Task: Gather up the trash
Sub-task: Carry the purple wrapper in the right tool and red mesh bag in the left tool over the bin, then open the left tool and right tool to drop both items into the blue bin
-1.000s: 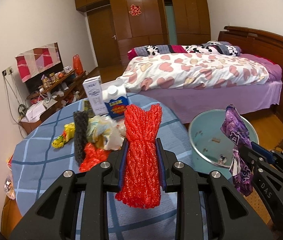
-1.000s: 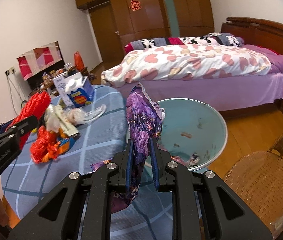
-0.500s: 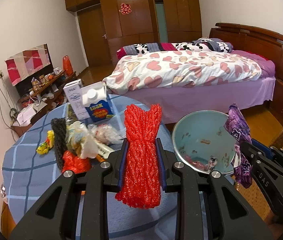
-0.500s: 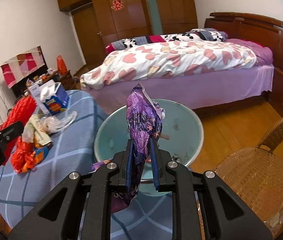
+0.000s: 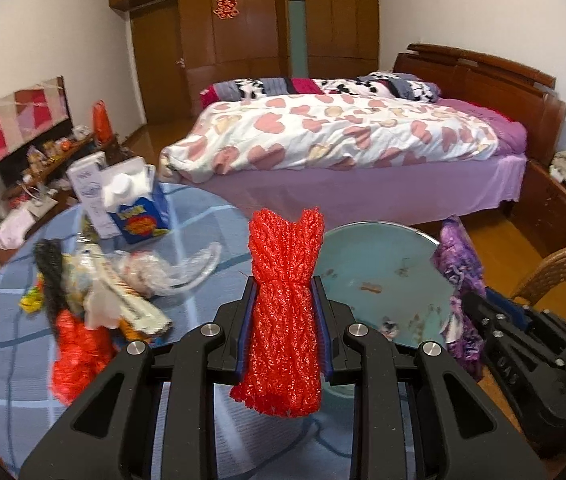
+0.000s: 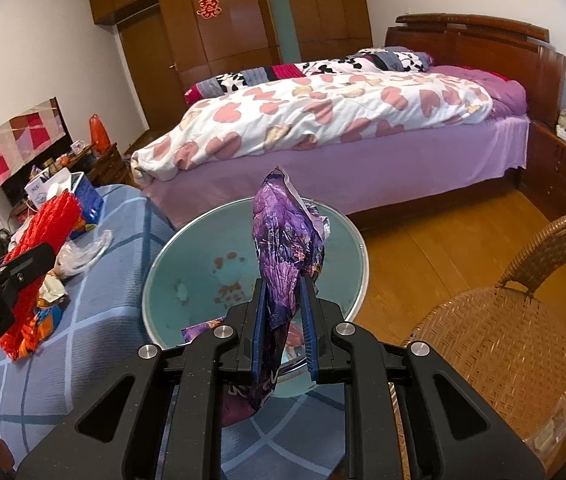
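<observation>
While over bin (image 6: 357, 256) | left claw (image 5: 283, 332) grips red net (image 5: 283, 320) | right claw (image 6: 283, 320) grips purple wrapper (image 6: 283, 248)

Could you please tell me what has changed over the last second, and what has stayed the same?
Both grippers have swung right, from over the blue checked tablecloth towards the round teal bin, which now fills more of each view. Nothing was grasped or released: the left gripper still clamps the red mesh net, the right gripper the crumpled purple foil wrapper. The table's trash is unmoved.
</observation>
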`<state>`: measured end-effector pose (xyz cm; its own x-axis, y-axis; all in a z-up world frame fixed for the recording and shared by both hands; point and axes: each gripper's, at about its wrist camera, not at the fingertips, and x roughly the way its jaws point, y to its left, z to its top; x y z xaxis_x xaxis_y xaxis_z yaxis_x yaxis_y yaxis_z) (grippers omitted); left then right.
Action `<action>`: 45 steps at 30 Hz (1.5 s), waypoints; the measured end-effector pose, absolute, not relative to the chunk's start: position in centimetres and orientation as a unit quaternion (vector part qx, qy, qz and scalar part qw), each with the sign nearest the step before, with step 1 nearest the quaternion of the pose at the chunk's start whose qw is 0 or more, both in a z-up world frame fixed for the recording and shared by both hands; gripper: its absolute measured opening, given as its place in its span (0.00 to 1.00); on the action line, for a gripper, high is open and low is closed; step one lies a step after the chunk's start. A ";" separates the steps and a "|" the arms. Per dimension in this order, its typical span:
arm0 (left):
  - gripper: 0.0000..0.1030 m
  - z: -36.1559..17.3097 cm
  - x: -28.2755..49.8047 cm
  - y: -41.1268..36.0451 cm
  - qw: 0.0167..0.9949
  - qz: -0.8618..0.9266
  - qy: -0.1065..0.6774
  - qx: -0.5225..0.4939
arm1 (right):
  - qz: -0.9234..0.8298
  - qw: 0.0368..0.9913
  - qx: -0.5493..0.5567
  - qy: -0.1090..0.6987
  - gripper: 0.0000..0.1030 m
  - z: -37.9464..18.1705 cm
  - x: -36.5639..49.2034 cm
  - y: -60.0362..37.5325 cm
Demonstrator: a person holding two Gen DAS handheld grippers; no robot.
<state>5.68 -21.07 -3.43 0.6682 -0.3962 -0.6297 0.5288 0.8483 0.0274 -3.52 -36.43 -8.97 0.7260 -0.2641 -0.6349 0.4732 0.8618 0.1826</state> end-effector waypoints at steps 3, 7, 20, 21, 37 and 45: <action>0.25 -4.0 6.3 -21.7 0.901 -0.267 0.329 0.094 | -0.204 0.911 0.172 0.313 0.17 -9.3 -3.2 -36.8; 0.25 -4.6 6.9 -23.2 0.895 -0.277 0.337 0.092 | -0.206 0.909 0.172 0.319 0.17 -9.8 -2.6 -37.1; 0.27 -6.9 8.7 -26.2 0.871 -0.309 0.374 0.080 | -0.214 0.898 0.187 0.335 0.18 -11.5 -1.7 -38.7; 0.27 -7.2 8.9 -26.2 0.870 -0.307 0.376 0.080 | -0.215 0.898 0.188 0.335 0.19 -11.6 -1.6 -38.8; 0.76 -5.3 8.4 -24.8 0.895 -0.262 0.345 0.103 | -0.246 0.897 0.204 0.304 0.54 -10.6 -3.2 -39.5; 0.88 -3.9 7.0 -21.7 0.911 -0.232 0.322 0.113 | -0.239 0.911 0.192 0.277 0.73 -8.6 -3.9 -37.8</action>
<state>6.96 -21.71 -3.90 0.6845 -0.3508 -0.6391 0.4962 0.8664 0.0558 -3.94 -37.83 -8.64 0.7322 -0.3292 -0.5962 0.5421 0.8117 0.2176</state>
